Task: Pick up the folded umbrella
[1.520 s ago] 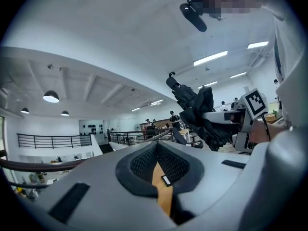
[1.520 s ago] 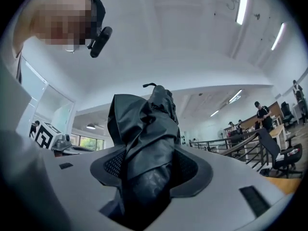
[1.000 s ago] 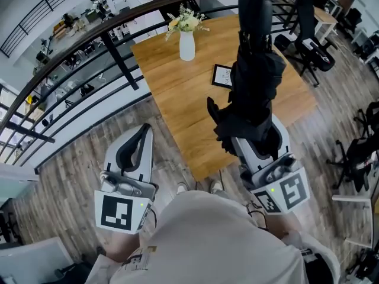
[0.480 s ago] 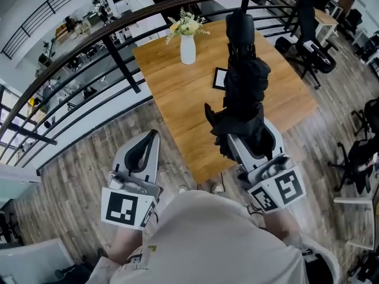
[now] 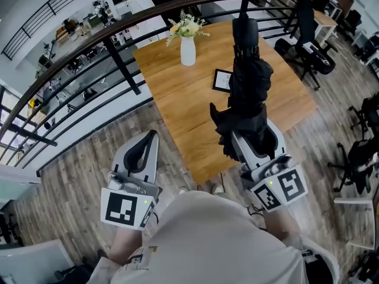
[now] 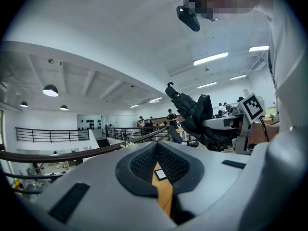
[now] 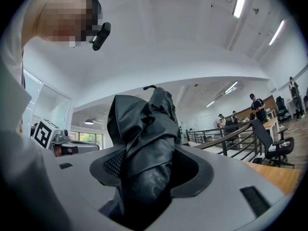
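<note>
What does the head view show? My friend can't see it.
The right tool holds a folded black umbrella over a wooden table. The left tool is empty. A white vase of flowers stands on the table.

Vase (image 5: 188, 49), framed card (image 5: 222, 80) on table (image 5: 172, 111), railing (image 5: 124, 64) beyond

Two grippers are counted: the left gripper (image 5: 143, 148) and the right gripper (image 5: 256, 142). One folded black umbrella (image 5: 249, 93), one wooden table (image 5: 172, 102), one white flower vase (image 5: 188, 51) and one framed card (image 5: 222, 80) are seen.
</note>
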Demonstrator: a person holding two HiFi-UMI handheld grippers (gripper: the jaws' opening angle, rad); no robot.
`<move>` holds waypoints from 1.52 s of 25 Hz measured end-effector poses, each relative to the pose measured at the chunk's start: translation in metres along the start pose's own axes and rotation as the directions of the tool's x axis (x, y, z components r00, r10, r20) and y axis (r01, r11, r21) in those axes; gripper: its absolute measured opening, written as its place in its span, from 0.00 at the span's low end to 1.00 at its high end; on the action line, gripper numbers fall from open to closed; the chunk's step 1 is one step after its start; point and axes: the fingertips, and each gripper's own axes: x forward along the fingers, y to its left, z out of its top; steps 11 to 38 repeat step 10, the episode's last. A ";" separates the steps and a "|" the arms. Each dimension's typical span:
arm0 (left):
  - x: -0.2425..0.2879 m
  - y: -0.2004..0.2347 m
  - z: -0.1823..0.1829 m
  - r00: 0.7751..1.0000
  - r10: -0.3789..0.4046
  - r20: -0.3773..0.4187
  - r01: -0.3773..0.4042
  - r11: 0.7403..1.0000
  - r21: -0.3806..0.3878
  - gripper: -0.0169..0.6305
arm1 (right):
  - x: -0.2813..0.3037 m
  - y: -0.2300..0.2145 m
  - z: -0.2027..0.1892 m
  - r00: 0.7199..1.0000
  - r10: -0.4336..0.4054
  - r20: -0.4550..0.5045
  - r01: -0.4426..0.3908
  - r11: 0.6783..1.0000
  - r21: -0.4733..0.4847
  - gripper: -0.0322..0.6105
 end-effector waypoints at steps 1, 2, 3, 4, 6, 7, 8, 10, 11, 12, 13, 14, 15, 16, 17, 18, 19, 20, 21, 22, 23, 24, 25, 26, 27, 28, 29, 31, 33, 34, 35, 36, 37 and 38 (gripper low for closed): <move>-0.001 0.001 0.001 1.000 0.000 0.001 0.000 1.000 -0.001 0.05 | 0.000 0.000 0.000 1.000 -0.002 -0.004 0.002 1.000 -0.002 0.47; -0.002 0.001 0.002 1.000 -0.001 0.002 0.001 1.000 -0.002 0.05 | -0.001 0.001 0.000 1.000 -0.004 -0.006 0.004 1.000 -0.006 0.47; -0.003 0.001 0.002 1.000 -0.001 0.003 0.001 1.000 -0.003 0.05 | -0.001 0.001 0.000 1.000 -0.005 -0.008 0.005 1.000 -0.013 0.47; -0.004 0.001 0.002 1.000 -0.001 0.003 0.001 1.000 -0.004 0.05 | -0.002 0.001 0.001 1.000 -0.005 -0.010 0.005 1.000 -0.021 0.47; -0.006 0.002 0.003 1.000 0.000 0.003 0.000 1.000 -0.007 0.05 | -0.004 0.003 0.002 1.000 -0.006 -0.010 0.006 0.999 -0.033 0.48; -0.006 0.002 0.004 1.000 0.001 0.003 -0.001 1.000 -0.008 0.05 | -0.004 0.003 0.004 1.000 -0.006 -0.008 0.005 0.999 -0.037 0.48; -0.007 0.003 0.005 1.000 0.001 0.004 -0.001 1.000 -0.009 0.05 | -0.004 0.004 0.006 1.000 -0.005 -0.006 0.005 0.999 -0.040 0.48; -0.008 0.004 0.009 1.000 0.001 0.006 -0.001 1.000 -0.011 0.05 | -0.004 0.006 0.009 1.000 -0.004 -0.001 0.004 0.999 -0.047 0.48; -0.008 0.004 0.009 1.000 0.001 0.006 -0.001 1.000 -0.011 0.05 | -0.004 0.006 0.009 1.000 -0.004 -0.001 0.004 0.999 -0.047 0.48; -0.008 0.004 0.009 1.000 0.001 0.006 -0.001 1.000 -0.011 0.05 | -0.004 0.006 0.009 1.000 -0.004 -0.001 0.004 0.999 -0.047 0.48; -0.008 0.004 0.009 1.000 0.001 0.006 -0.001 1.000 -0.011 0.05 | -0.004 0.006 0.009 1.000 -0.004 -0.001 0.004 0.999 -0.047 0.48; -0.008 0.004 0.009 1.000 0.001 0.006 -0.001 1.000 -0.011 0.05 | -0.004 0.006 0.009 1.000 -0.004 -0.001 0.004 0.999 -0.047 0.48; -0.008 0.004 0.009 1.000 0.001 0.006 -0.001 1.000 -0.011 0.05 | -0.004 0.006 0.009 1.000 -0.004 -0.001 0.004 0.999 -0.047 0.48; -0.008 0.004 0.009 1.000 0.001 0.006 -0.001 1.000 -0.011 0.05 | -0.004 0.006 0.009 1.000 -0.004 -0.001 0.004 0.999 -0.047 0.48; -0.008 0.004 0.009 1.000 0.001 0.006 -0.001 1.000 -0.011 0.05 | -0.004 0.006 0.009 1.000 -0.004 -0.001 0.004 0.999 -0.047 0.48; -0.008 0.004 0.009 1.000 0.001 0.006 -0.001 1.000 -0.011 0.05 | -0.004 0.006 0.009 1.000 -0.004 -0.001 0.004 0.999 -0.047 0.48; -0.008 0.004 0.009 1.000 0.001 0.006 -0.001 1.000 -0.011 0.05 | -0.004 0.006 0.009 1.000 -0.004 -0.001 0.004 0.999 -0.047 0.48; -0.008 0.004 0.009 1.000 0.001 0.006 -0.001 1.000 -0.011 0.05 | -0.004 0.006 0.009 1.000 -0.004 -0.001 0.004 0.999 -0.047 0.48; -0.008 0.004 0.009 1.000 0.001 0.006 -0.001 1.000 -0.011 0.05 | -0.004 0.006 0.009 1.000 -0.004 -0.001 0.004 0.999 -0.047 0.48; -0.008 0.004 0.009 1.000 0.001 0.006 -0.001 1.000 -0.011 0.05 | -0.004 0.006 0.009 1.000 -0.004 -0.001 0.004 0.999 -0.047 0.48; -0.008 0.004 0.009 1.000 0.001 0.006 -0.001 1.000 -0.011 0.05 | -0.004 0.006 0.009 1.000 -0.004 -0.001 0.004 0.999 -0.047 0.48; -0.008 0.004 0.009 1.000 0.001 0.006 -0.001 1.000 -0.011 0.05 | -0.004 0.006 0.009 1.000 -0.004 -0.001 0.004 0.999 -0.047 0.48; -0.008 0.004 0.009 1.000 0.001 0.006 -0.001 1.000 -0.011 0.05 | -0.004 0.006 0.009 1.000 -0.004 -0.001 0.004 0.999 -0.047 0.48; -0.008 0.004 0.009 1.000 0.001 0.006 -0.001 1.000 -0.011 0.05 | -0.004 0.006 0.009 1.000 -0.004 -0.001 0.004 0.999 -0.047 0.48; -0.008 0.004 0.009 1.000 0.001 0.006 -0.001 1.000 -0.011 0.05 | -0.004 0.006 0.009 1.000 -0.004 -0.001 0.004 0.999 -0.047 0.48; -0.008 0.004 0.009 1.000 0.001 0.006 -0.001 1.000 -0.011 0.05 | -0.004 0.006 0.009 1.000 -0.004 -0.001 0.004 0.999 -0.047 0.48; -0.008 0.004 0.009 1.000 0.001 0.006 -0.001 1.000 -0.011 0.05 | -0.004 0.006 0.009 1.000 -0.004 -0.001 0.004 0.999 -0.047 0.48; -0.008 0.004 0.009 1.000 0.001 0.006 -0.001 1.000 -0.011 0.05 | -0.004 0.006 0.009 1.000 -0.004 -0.001 0.004 0.999 -0.047 0.48; -0.008 0.004 0.009 1.000 0.001 0.006 -0.001 1.000 -0.011 0.05 | -0.004 0.006 0.009 1.000 -0.004 -0.001 0.004 0.999 -0.047 0.48; -0.008 0.004 0.009 1.000 0.001 0.006 -0.001 1.000 -0.011 0.05 | -0.004 0.006 0.009 1.000 -0.004 -0.001 0.004 0.999 -0.047 0.48; -0.008 0.004 0.009 1.000 0.001 0.006 -0.001 1.000 -0.011 0.05 | -0.004 0.006 0.009 1.000 -0.004 -0.001 0.004 0.999 -0.047 0.48; -0.008 0.004 0.009 1.000 0.001 0.006 -0.001 1.000 -0.011 0.05 | -0.004 0.006 0.009 1.000 -0.004 -0.001 0.004 0.999 -0.047 0.48; -0.008 0.004 0.009 1.000 0.001 0.006 -0.001 1.000 -0.011 0.05 | -0.004 0.006 0.009 1.000 -0.004 -0.001 0.004 0.999 -0.047 0.48; -0.008 0.004 0.009 1.000 0.001 0.006 -0.001 1.000 -0.011 0.05 | -0.004 0.006 0.009 1.000 -0.004 -0.001 0.004 0.999 -0.047 0.48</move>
